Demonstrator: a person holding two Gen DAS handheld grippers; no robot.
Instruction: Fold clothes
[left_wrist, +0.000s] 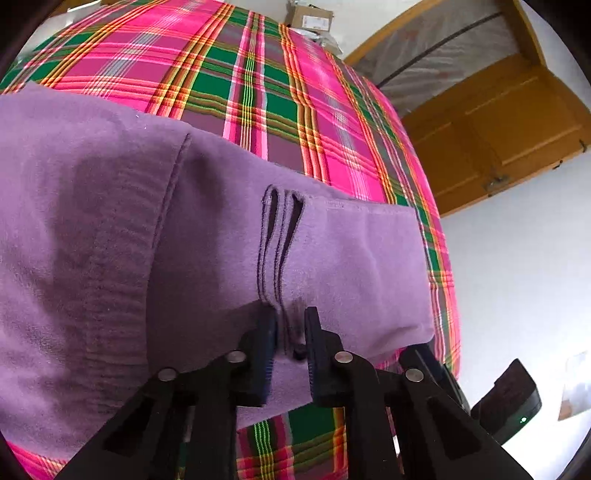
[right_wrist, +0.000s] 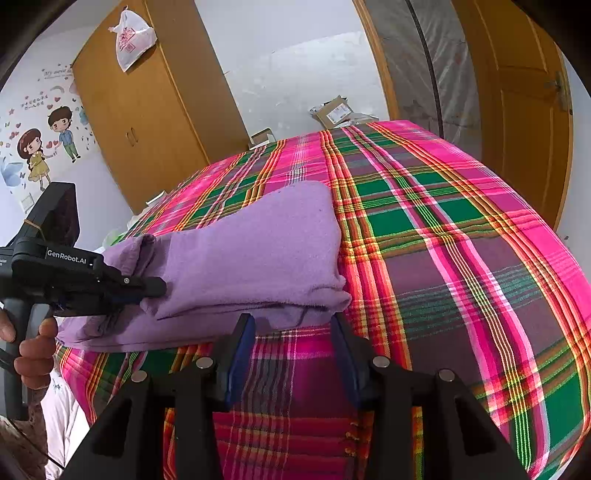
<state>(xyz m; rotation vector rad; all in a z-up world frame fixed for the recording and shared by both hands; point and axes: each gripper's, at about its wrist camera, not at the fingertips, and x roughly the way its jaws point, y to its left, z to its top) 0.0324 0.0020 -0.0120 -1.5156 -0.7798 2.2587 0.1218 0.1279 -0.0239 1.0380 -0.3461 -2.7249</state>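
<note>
On the plaid bedspread (right_wrist: 461, 240) the purple garment (right_wrist: 258, 251) lies folded, at 11 o'clock from the right gripper (right_wrist: 293, 332), fingers wide, empty. Left gripper (left_wrist: 290, 332) pinches its stacked edges. Late folding step, likely; next move calls for a final fold or release.

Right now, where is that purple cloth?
The folded purple cloth lies on the plaid bedspread, left of centre in the right wrist view. The left claw grips its near edge; the right claw waits open beside it.
</note>
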